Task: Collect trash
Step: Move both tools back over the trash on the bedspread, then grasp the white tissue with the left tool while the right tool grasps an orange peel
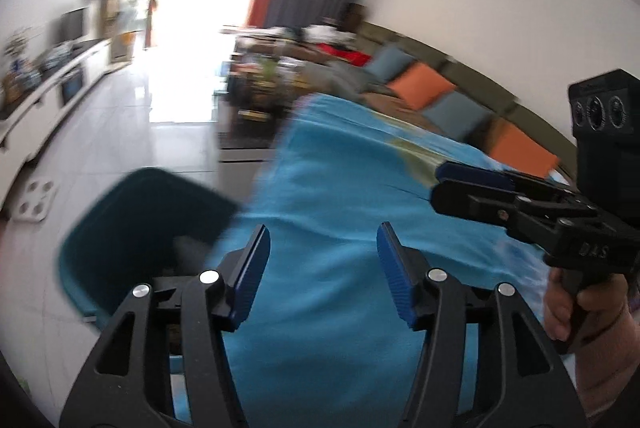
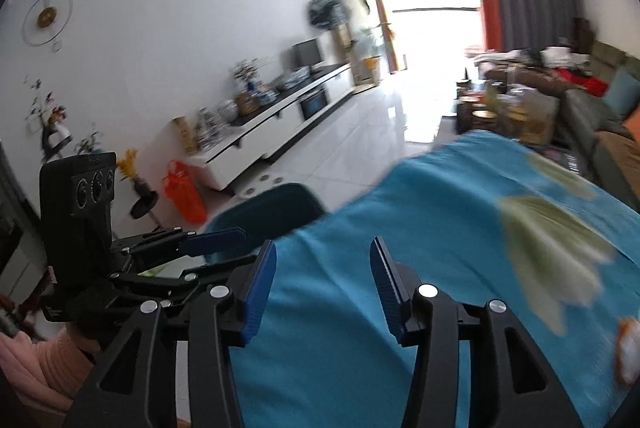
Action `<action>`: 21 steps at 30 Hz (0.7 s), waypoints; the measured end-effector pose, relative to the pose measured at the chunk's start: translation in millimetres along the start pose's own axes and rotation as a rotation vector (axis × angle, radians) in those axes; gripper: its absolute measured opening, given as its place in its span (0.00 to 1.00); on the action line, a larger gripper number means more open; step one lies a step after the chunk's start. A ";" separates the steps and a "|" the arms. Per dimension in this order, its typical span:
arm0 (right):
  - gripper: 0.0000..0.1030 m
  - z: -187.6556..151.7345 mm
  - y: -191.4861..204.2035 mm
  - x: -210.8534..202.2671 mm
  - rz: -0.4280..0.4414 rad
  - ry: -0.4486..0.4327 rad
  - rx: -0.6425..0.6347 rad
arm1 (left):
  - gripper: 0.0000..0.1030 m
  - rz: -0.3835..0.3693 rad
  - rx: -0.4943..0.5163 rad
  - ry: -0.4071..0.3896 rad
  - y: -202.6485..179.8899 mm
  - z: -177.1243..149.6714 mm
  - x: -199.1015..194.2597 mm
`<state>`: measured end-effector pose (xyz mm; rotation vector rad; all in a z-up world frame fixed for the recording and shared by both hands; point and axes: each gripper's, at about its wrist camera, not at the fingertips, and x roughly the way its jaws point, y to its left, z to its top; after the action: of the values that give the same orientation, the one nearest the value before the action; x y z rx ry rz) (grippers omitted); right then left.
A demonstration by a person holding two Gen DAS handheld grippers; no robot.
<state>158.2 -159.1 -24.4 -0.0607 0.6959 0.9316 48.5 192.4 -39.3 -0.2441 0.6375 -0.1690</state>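
Note:
A dark teal trash bin [image 1: 140,228] stands on the floor against the left edge of a table under a blue cloth [image 1: 360,188]. Something pale lies inside the bin, too blurred to name. My left gripper [image 1: 324,248] hangs over the cloth's left edge beside the bin, open, with nothing between its blue pads. My right gripper [image 1: 438,184] reaches in from the right above the cloth. In the right wrist view my right gripper [image 2: 324,260] is open and empty over the blue cloth [image 2: 400,228]. There the left gripper [image 2: 248,248] sits in front of the bin [image 2: 268,212].
A sofa with orange and blue cushions [image 1: 424,84] runs behind the table. A cluttered low table [image 1: 256,80] stands beyond the cloth. A long white cabinet [image 2: 280,120] lines the left wall, with an orange bag [image 2: 184,192] on the tiled floor near it.

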 end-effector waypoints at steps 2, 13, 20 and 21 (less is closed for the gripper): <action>0.45 -12.2 -19.8 -23.9 -0.051 -0.023 0.041 | 0.53 -0.053 0.043 0.024 -26.5 0.2 15.3; 0.45 -72.7 -112.1 -128.5 -0.342 -0.119 0.275 | 0.53 -0.266 0.238 0.134 -162.3 4.5 96.3; 0.45 -103.8 -153.5 -160.6 -0.418 -0.154 0.374 | 0.53 -0.340 0.279 0.212 -222.0 14.1 143.3; 0.45 -105.1 -156.3 -162.4 -0.419 -0.157 0.377 | 0.53 -0.347 0.280 0.223 -228.7 17.7 151.0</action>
<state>156.5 -406.4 -51.0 0.1932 0.6699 0.3902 160.3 -58.3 -48.0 -0.0631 0.7806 -0.6214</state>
